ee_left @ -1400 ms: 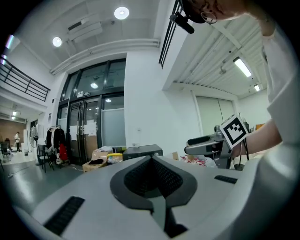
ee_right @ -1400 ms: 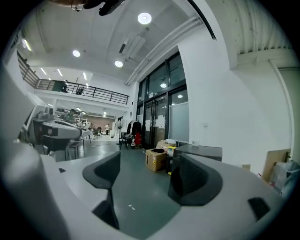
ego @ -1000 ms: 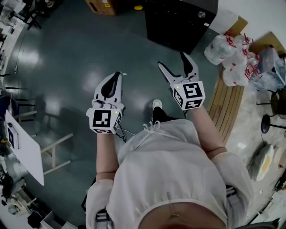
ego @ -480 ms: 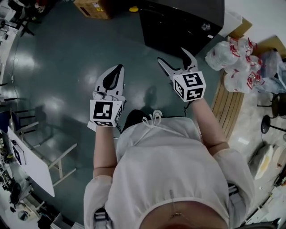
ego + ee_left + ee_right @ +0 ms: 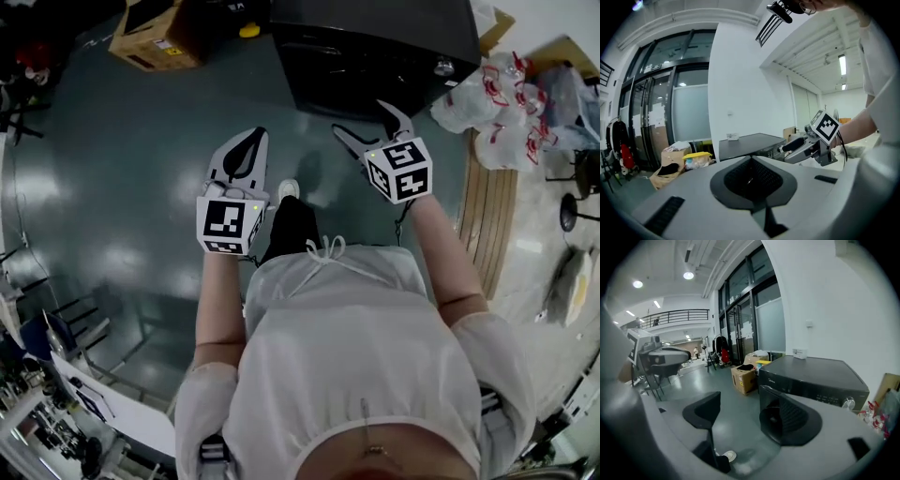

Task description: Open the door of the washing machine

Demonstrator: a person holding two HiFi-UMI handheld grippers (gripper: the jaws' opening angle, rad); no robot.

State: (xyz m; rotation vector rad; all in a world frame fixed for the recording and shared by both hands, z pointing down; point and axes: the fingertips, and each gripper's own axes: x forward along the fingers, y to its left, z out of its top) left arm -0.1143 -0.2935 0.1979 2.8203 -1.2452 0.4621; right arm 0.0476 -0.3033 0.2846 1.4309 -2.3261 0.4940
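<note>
The black washing machine (image 5: 375, 47) stands on the floor ahead of me, seen from above; in the right gripper view its front face and dark door (image 5: 769, 405) show between the jaws, a good step away. My right gripper (image 5: 373, 128) hangs open in the air just short of the machine, with nothing between its fingers (image 5: 704, 411). My left gripper (image 5: 246, 152) is shut on nothing, level with the right one and to its left, over bare floor. In the left gripper view the machine's flat top (image 5: 750, 140) and the right gripper (image 5: 806, 146) show beyond the closed jaws.
Filled plastic bags (image 5: 506, 75) and a wooden pallet (image 5: 483, 216) lie right of the machine. A cardboard box (image 5: 155, 42) and a yellow item (image 5: 248, 30) sit to its left. A white table (image 5: 112, 403) stands at the lower left. Grey floor stretches between.
The person has stepped forward, so the washing machine is closer and larger. Both grippers rode along toward it, their jaws unchanged.
</note>
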